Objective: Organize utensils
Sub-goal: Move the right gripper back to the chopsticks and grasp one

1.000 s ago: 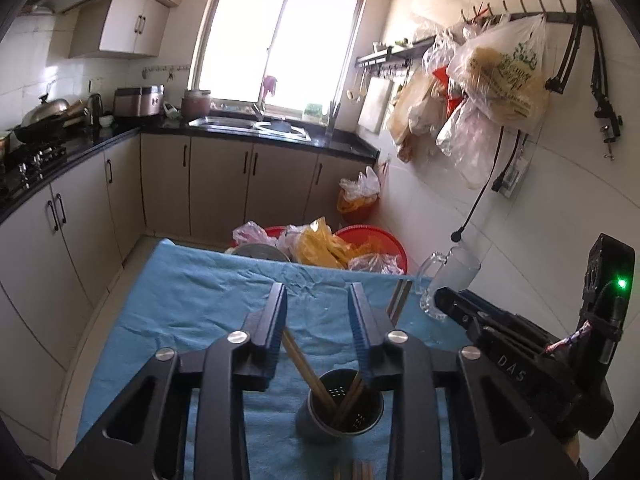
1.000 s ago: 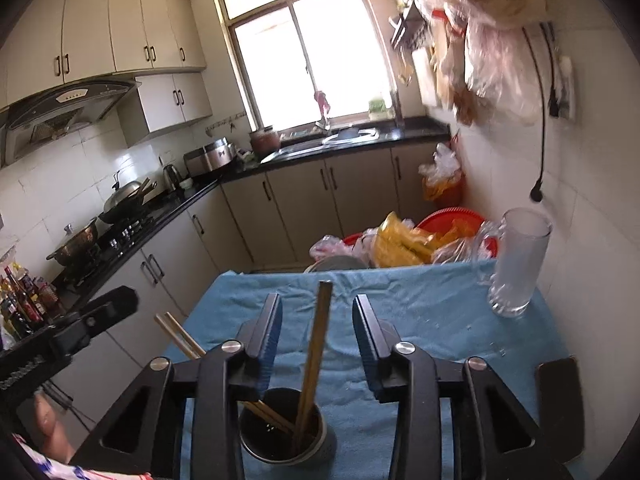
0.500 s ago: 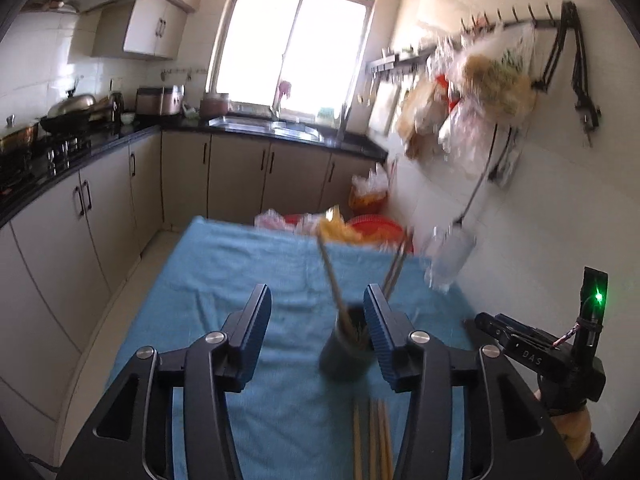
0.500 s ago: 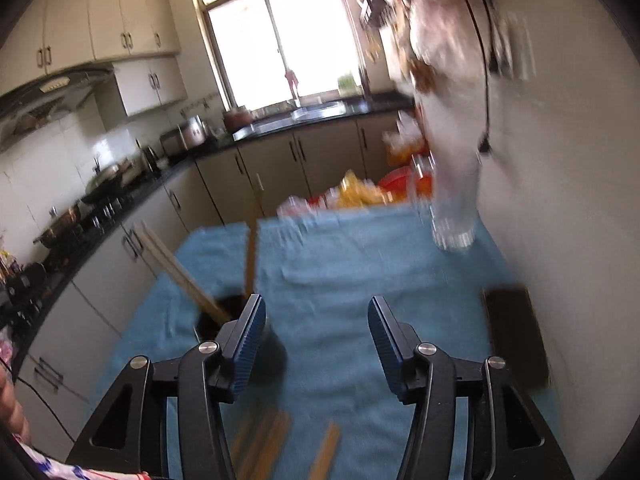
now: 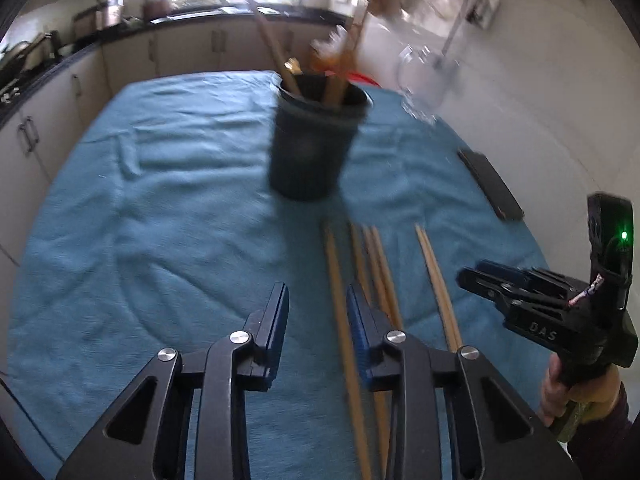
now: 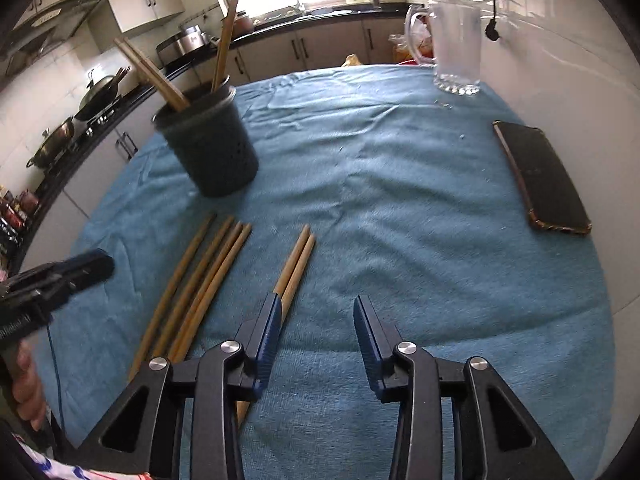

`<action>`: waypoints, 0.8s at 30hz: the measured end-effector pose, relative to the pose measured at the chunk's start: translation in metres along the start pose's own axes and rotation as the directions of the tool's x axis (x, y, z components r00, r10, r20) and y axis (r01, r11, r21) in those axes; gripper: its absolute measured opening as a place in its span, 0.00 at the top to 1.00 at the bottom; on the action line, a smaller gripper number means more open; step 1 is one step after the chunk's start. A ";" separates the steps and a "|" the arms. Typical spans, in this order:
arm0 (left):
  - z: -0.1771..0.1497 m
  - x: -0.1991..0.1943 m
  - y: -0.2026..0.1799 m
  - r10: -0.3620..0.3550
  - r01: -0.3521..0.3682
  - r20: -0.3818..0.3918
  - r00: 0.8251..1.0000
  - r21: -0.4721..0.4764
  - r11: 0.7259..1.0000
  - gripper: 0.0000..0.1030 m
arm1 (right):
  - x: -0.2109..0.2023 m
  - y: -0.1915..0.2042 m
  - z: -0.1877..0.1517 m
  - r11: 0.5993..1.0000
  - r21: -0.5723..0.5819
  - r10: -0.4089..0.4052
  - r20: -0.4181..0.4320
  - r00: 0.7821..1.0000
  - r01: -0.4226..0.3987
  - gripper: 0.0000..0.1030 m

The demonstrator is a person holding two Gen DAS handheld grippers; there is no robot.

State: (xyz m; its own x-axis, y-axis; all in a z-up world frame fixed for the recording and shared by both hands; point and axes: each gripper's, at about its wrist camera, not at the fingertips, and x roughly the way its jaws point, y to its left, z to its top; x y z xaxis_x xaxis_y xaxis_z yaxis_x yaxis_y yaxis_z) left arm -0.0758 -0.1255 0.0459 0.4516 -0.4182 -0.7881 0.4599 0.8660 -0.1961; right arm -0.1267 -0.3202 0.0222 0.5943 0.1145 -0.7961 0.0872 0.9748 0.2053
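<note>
A dark utensil holder (image 5: 314, 140) (image 6: 210, 144) stands on the blue cloth with a few wooden chopsticks (image 6: 150, 72) upright in it. Several more wooden chopsticks (image 5: 376, 280) (image 6: 200, 284) lie flat on the cloth in front of the holder, with a separate pair (image 6: 296, 264) to their right. My left gripper (image 5: 316, 322) is open and empty, low over the near ends of the loose chopsticks. My right gripper (image 6: 316, 330) is open and empty, with its left finger beside the separate pair. It also shows in the left wrist view (image 5: 480, 278).
A clear glass mug (image 6: 452, 48) (image 5: 424, 80) stands at the table's far right. A black phone (image 6: 540, 176) (image 5: 490, 188) lies near the right edge by the wall. Kitchen cabinets and a stove (image 6: 80, 108) run along the left.
Both grippers have pulled back from the holder and dropped low over the cloth. The loose chopsticks are now close in front of them.
</note>
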 end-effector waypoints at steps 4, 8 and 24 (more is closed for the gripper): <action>0.001 0.019 -0.008 0.005 -0.004 -0.024 1.000 0.021 1.000 0.72 | 0.012 0.005 -0.002 1.000 -0.018 0.000 -0.016 1.000 -0.001 0.62; 0.003 0.040 -0.011 0.020 -0.018 -0.065 0.998 0.040 0.999 0.83 | 0.016 0.015 -0.003 0.998 -0.056 -0.028 -0.008 1.000 0.027 0.64; 0.014 0.056 0.007 0.005 -0.011 -0.127 0.992 -0.047 0.999 0.93 | 0.024 0.017 0.008 0.990 -0.107 -0.100 -0.060 0.993 0.093 0.88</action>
State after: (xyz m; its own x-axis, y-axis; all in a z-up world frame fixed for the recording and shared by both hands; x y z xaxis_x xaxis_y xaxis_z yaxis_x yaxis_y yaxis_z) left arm -0.0365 -0.1467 0.0089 0.3532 -0.3759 -0.8567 0.4189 0.8824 -0.2144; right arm -0.1049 -0.3021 0.0114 0.5338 0.0282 -0.8451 0.0555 0.9961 0.0682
